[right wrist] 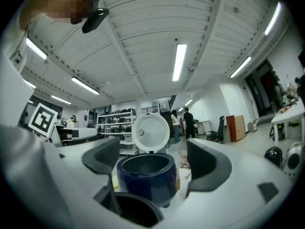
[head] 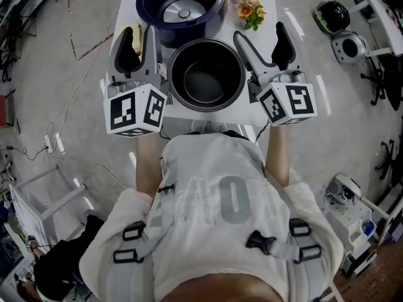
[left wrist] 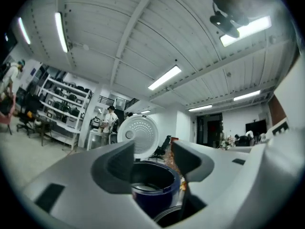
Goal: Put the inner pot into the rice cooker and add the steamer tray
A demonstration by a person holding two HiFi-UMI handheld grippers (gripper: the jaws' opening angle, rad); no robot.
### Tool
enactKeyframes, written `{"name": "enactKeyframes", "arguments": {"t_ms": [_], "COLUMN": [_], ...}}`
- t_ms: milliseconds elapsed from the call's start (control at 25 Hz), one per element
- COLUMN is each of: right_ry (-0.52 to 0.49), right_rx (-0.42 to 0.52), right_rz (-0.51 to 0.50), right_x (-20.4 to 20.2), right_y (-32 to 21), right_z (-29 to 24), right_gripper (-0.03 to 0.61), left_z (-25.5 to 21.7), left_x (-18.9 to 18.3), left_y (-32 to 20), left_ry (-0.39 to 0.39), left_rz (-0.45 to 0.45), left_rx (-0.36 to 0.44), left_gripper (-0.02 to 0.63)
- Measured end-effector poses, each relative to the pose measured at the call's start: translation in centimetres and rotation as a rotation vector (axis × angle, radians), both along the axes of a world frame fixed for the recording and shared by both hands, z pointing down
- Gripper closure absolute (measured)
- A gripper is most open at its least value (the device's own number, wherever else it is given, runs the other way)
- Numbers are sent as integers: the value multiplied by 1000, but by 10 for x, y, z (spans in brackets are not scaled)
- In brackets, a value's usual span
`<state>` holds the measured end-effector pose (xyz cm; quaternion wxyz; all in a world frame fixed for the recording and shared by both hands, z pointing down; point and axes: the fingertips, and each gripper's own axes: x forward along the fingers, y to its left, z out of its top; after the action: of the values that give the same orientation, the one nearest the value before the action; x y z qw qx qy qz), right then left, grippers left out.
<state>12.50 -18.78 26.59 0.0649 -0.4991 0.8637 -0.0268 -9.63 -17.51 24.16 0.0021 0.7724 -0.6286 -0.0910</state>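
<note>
A black inner pot [head: 206, 74] stands empty on the white table [head: 126, 5], just in front of the dark blue rice cooker [head: 181, 8]. The cooker's round white lid [right wrist: 150, 132] is up. My left gripper [head: 138, 36] sits at the pot's left side, open, with nothing between its fingers. At the pot's right side my right gripper [head: 260, 33] stands wide open and empty too. Both point level towards the cooker [left wrist: 152, 190]. The pot's rim [right wrist: 136, 209] shows low in both gripper views, below the jaws.
Orange and yellow flowers [head: 250, 11] lie right of the cooker, and a yellowish object [head: 132, 30] lies left of it. On the floor are a white rack [head: 44, 200], cables [head: 50, 145] and equipment [head: 349, 46]. People stand by distant shelves [right wrist: 183, 123].
</note>
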Motion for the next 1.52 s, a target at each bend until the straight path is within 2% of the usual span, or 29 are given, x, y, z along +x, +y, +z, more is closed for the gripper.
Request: {"name": "enactKeyframes", "arguments": {"t_ms": [40,80,160,360,560,640,720,880,1000,1080,1240,1400,1520], "right_ry": [-21,-34,-46,-13,44,76,117,176,224,247,203,140,130], "right_rx": [-9,-14,-21,-57,-159,-205,-246,-321,-362,-384,-460,-530,-555], "right_rz": [-25,-37,-48,-102,-204,-233,-250,-279,-281,-278,-278,-255,-247], "right_x": [-2,-3,-1,-5,-8,-6,-5,-7,-5,-2,0,3,2], "right_y": [-2,-3,-4,-4,-4,-1,4,16,23,25,31,35,38], "right_z": [0,0,1,9,37,52,70,105,129,142,163,182,193], "right_gripper": [147,147,149,149,150,150,150,150,150,150,157,195,216], "left_z": [-1,-1,2,20,40,55,75,129,163,178,199,218,229], "left_x": [-1,-2,-4,-2,13,14,9,5,7,8,10,9,12], "left_y": [-2,-3,-4,-5,-14,-8,1,19,33,39,48,53,56], "left_ry": [39,70,85,48,4,-24,-10,77,80,54,-23,-8,-2], "left_rz": [18,29,26,51,201,212,196,194,199,198,189,181,195], "left_rx": [-5,-11,-28,-103,-211,-257,-312,-447,-522,-550,-591,-636,-662], "left_gripper": [332,314,304,302,302,302,304,304,304,304,307,307,307]}}
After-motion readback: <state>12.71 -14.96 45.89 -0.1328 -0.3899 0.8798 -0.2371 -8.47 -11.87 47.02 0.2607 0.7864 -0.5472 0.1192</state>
